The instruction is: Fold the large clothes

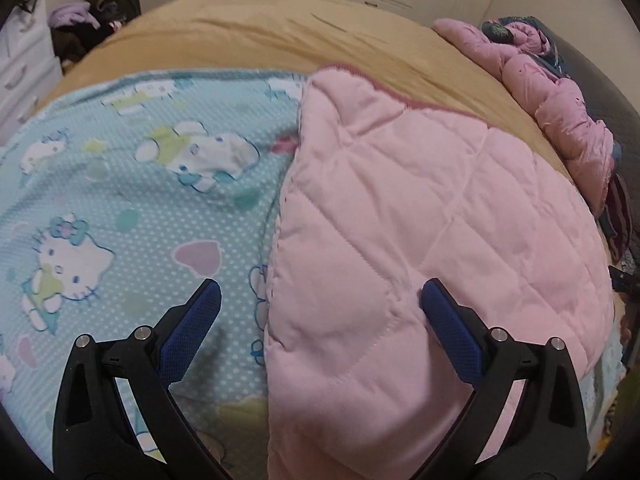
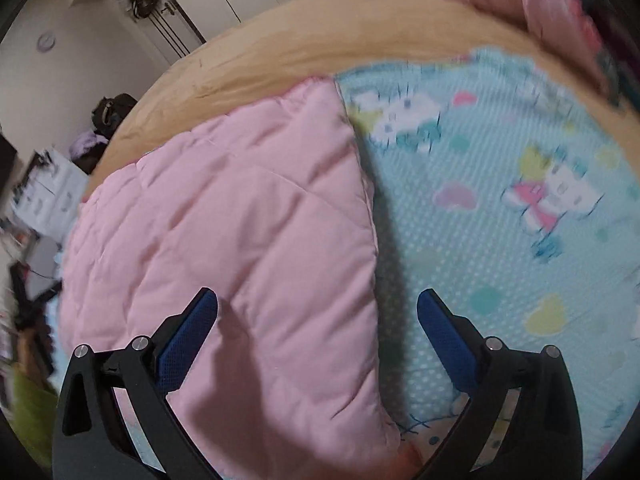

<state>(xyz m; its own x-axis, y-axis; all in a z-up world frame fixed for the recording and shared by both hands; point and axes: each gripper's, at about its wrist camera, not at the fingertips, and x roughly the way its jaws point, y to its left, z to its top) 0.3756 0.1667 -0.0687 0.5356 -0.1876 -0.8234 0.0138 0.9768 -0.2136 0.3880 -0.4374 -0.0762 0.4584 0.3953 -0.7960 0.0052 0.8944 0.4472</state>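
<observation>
You've got a light-blue quilted blanket printed with white cartoon cats and pastel hearts spread over the tan bedcover, and part of it is turned over so its plain pink diamond-stitched underside lies on top of the print. So, as I read it, you're in the middle of the fold: one flap is laid, and the rest of the printed face is open to view.

Your left gripper hangs above the folded edge with its jaws spread wide, holding nothing; one blue pad sits over the print and the other over the pink flap. Your right gripper is the same story: jaws parted and empty, straddling the pink flap's edge from the other side, with the pink on its left and the print on its right. That view is smeared with motion blur, so fine detail on the print is lost there.

Next, I'd say, you need a fresh hold. Pick two matching spots on one edge, likely the near corners of the doubled layer, and pinch through both thicknesses so the padded flap doesn't slide off as you lift. Carry both hands across evenly, or the padding will bunch along the crease.

Mind the crumpled pink puffer jacket at the far side of the bed; it's well clear of the blanket.
</observation>
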